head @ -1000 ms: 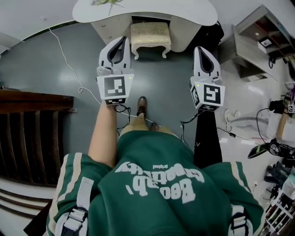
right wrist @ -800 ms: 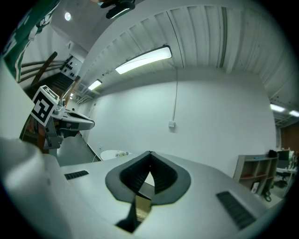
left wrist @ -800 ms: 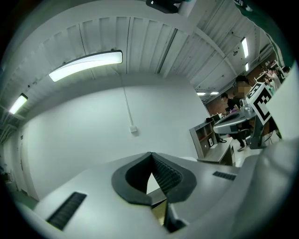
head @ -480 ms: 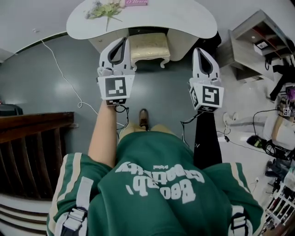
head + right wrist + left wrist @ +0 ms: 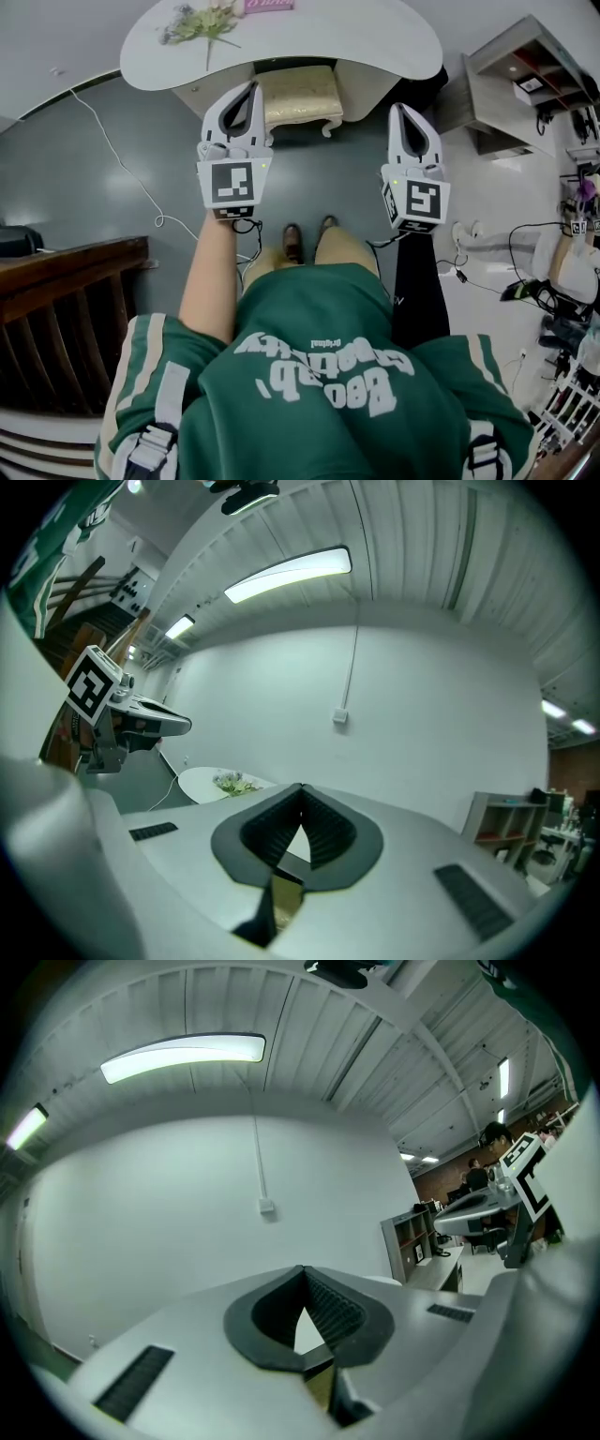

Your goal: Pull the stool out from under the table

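The stool (image 5: pixel 298 89), with a cream padded seat and curved white legs, stands tucked under the white oval table (image 5: pixel 375 37) at the top of the head view. My left gripper (image 5: pixel 251 88) is held level, its tip over the stool's left edge in the picture; its jaws are shut with nothing between them. My right gripper (image 5: pixel 404 109) points the same way, to the right of the stool, also shut and holding nothing. The closed pads show in the left gripper view (image 5: pixel 302 1269) and in the right gripper view (image 5: pixel 300 786). Whether either gripper touches the stool I cannot tell.
Flowers (image 5: pixel 197 21) and a pink item (image 5: pixel 267 5) lie on the table. A white cable (image 5: pixel 122 159) runs over the grey floor at left. A dark wooden railing (image 5: pixel 56 309) stands lower left, a grey shelf unit (image 5: pixel 506 84) at right, and cluttered gear (image 5: pixel 562 281) far right.
The table and stool have come closer and lower in the head view as the person stepped forward. Both grippers moved toward the stool, still shut. A second foot now shows beside the first.
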Demonstrator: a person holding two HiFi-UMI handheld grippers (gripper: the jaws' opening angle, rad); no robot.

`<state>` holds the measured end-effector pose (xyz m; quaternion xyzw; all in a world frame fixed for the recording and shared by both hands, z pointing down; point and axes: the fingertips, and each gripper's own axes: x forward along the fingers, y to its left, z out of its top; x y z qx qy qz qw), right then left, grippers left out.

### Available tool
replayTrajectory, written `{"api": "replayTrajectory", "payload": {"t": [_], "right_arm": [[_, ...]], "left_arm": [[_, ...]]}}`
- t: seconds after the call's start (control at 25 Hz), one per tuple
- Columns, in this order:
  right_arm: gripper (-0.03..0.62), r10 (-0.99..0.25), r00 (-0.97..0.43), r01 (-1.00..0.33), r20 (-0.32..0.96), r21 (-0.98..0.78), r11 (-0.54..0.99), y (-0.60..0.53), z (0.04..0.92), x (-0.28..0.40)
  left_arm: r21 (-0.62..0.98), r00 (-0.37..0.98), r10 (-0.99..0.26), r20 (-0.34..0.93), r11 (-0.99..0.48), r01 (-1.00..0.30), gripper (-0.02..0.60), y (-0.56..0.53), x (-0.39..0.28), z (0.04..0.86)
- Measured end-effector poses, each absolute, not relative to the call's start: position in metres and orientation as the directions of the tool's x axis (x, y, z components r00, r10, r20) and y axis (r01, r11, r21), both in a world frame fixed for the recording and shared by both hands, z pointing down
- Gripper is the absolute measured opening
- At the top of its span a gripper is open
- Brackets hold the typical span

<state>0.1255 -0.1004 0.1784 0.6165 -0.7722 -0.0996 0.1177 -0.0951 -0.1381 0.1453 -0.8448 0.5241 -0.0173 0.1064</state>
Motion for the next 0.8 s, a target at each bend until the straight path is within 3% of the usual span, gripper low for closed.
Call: {"api": "replayTrajectory", "payload": {"t": [0.24, 0.52, 0.8], "right_arm": [[0.008, -0.976, -0.209, -0.932, 0.066, 0.288, 0.22, -0.127, 0.186, 0.134], [0.009, -0.953, -0.302, -0.924, 0.011, 0.243, 0.296, -0.196, 0.185, 0.143], [0.009, -0.917, -0.399, -0.903, -0.029, 0.185, 0.387, -0.279, 0.184, 0.151]], "left_arm": [[-0.147, 0.468, -0.878, -0.1, -0.452, -0.88, 0.014, -0.158, -0.083, 0.148], [-0.294, 0.433, -0.893, -0.123, -0.383, -0.876, 0.014, -0.213, -0.063, 0.142], [-0.315, 0.405, -0.904, -0.136, -0.348, -0.883, 0.014, -0.279, -0.04, 0.14]]}}
